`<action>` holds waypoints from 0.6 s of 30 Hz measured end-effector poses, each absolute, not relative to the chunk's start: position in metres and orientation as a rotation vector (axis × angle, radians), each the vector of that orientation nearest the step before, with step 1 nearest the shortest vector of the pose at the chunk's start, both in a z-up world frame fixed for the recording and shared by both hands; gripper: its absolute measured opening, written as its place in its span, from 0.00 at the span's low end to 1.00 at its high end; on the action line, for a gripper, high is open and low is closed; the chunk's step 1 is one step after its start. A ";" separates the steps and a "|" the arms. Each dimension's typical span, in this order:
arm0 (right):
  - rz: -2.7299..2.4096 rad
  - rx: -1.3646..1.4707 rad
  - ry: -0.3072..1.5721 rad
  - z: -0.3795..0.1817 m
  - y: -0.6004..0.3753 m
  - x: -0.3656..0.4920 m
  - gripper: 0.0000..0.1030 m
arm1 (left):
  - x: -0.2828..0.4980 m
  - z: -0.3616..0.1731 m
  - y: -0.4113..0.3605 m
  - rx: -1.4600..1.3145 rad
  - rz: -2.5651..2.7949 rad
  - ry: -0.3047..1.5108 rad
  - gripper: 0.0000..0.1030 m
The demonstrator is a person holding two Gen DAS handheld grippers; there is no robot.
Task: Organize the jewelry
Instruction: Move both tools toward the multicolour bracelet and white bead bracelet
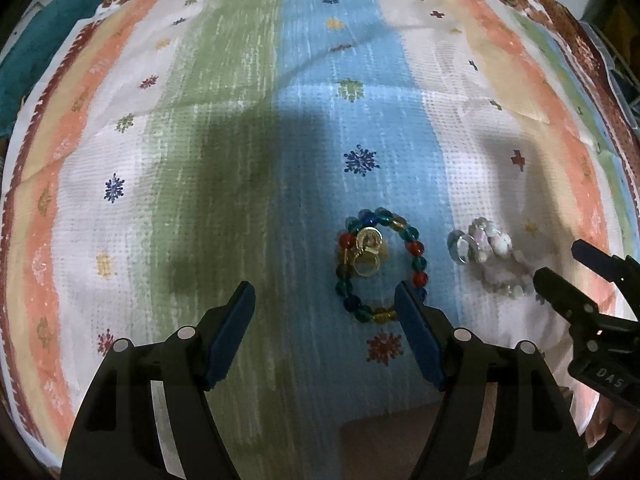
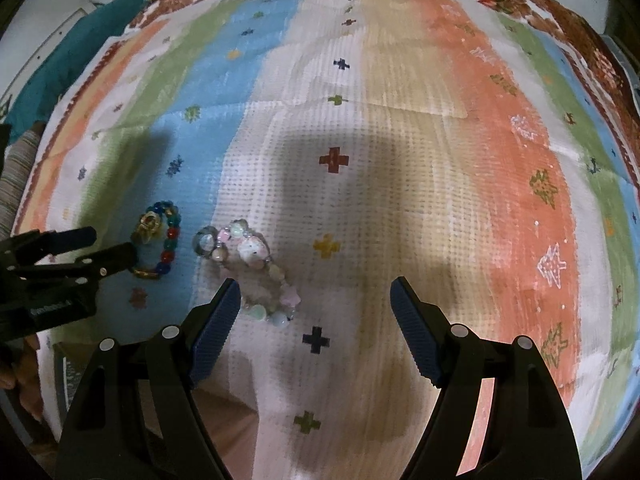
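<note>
Both my left claw (image 1: 325, 308) and right claw (image 2: 314, 304) hang released. The multicoloured glass-bead bracelet (image 1: 380, 266) lies near the striped cloth's (image 1: 224, 128) near edge: light, slippery; I'd pinch across one strand.

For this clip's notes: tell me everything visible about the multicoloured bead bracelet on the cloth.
The multicoloured bead bracelet is a closed loop of round, glassy-looking beads in teal, red, blue and amber. It lies flat on the blue stripe of the patterned cloth. Gold rings sit inside the loop against its left side. A clear ring and a pastel bracelet lie apart to its right. The left tongs hang open; one finger's tip covers the loop's lower right edge in the left wrist view; contact is unclear.
</note>
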State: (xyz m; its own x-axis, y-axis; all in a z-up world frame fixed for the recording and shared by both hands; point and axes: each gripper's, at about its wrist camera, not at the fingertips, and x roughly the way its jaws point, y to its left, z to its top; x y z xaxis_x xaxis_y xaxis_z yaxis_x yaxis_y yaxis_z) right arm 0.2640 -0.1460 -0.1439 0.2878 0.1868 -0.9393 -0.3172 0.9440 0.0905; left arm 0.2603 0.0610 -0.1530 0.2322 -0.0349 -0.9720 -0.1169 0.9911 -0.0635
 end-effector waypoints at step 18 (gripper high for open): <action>0.323 -0.221 1.231 -0.157 -0.135 0.274 0.21 | 0.271 -0.171 0.063 -0.040 0.098 1.369 0.29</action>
